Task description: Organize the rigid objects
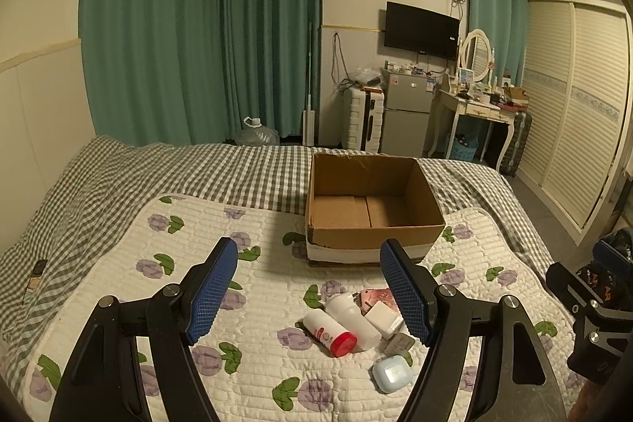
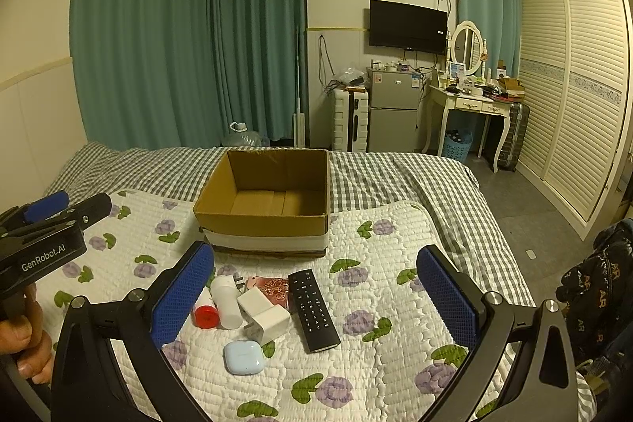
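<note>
Both claws hang released over the bed, nothing picked up yet.

Left claw gapes above the red-capped bottle and white bottle; right claw brackets the charger, earbud case and remote. The cardboard box beyond looks empty. Judged next: grip one item. The pink item behind is partly hidden.

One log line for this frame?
left gripper: open | right gripper: open | cardboard box: empty | remote, earbud case: on quilt
</note>
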The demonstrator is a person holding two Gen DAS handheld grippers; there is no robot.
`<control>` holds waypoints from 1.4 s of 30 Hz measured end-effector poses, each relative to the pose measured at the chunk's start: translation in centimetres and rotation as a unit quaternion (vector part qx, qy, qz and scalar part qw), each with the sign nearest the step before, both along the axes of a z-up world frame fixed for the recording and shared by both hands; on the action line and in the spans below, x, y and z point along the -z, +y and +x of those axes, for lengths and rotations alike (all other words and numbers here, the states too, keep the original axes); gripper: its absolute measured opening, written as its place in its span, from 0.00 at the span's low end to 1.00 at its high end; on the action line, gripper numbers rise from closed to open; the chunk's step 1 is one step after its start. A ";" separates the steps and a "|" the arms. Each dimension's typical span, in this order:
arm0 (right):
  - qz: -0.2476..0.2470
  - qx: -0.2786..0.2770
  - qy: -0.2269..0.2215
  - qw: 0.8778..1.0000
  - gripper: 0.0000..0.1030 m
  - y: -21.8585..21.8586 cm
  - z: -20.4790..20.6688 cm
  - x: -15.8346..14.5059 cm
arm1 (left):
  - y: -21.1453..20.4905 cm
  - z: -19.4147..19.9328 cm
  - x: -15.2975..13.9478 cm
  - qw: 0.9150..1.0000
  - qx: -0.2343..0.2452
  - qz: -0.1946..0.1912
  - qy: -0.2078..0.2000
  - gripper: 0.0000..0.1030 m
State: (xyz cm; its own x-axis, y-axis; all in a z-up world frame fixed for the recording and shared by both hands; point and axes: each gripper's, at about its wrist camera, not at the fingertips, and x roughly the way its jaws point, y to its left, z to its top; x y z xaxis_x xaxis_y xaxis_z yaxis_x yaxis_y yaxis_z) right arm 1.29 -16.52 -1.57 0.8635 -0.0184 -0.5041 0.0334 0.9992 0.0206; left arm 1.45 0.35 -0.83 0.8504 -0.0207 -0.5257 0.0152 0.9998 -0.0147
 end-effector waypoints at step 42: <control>-0.017 -0.005 0.089 0.996 0.95 -2.3 6.7 10.1 | -1.0 7.5 11.8 0.991 0.007 0.006 0.133 0.75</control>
